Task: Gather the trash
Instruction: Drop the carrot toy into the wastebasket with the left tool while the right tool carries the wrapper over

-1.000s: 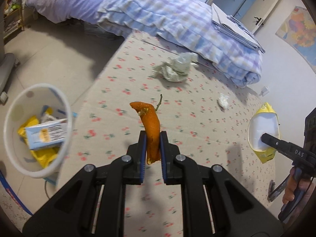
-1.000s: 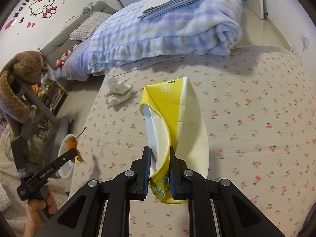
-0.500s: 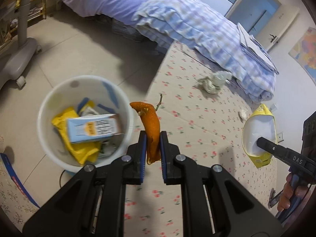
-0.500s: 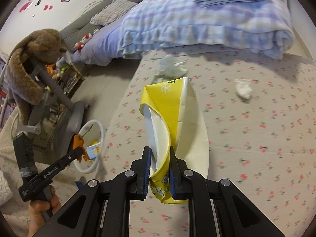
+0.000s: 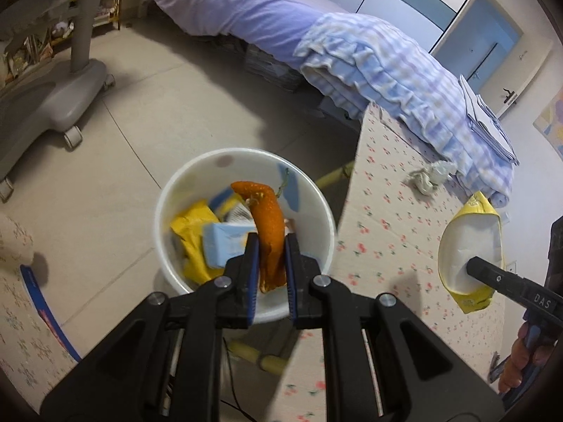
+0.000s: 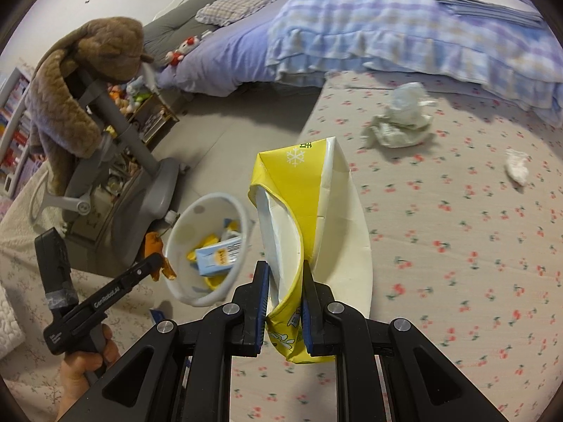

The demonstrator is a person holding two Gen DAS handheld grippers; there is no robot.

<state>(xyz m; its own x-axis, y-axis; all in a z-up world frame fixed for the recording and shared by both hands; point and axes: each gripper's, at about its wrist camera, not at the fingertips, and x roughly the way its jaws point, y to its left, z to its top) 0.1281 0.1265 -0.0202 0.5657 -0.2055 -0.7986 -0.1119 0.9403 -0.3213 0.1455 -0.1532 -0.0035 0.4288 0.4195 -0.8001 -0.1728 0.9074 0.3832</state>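
Above the round white plastic bin on the floor, the left tongs stay clamped on a curled orange peel, while the right tongs pinch a crumpled yellow-and-white wrapper over the cherry-print bench.

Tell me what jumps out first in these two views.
The left gripper clamps an orange peel over the white bin on the floor. The right gripper pinches a yellow wrapper over the cherry-print mattress, where crumpled paper lies.
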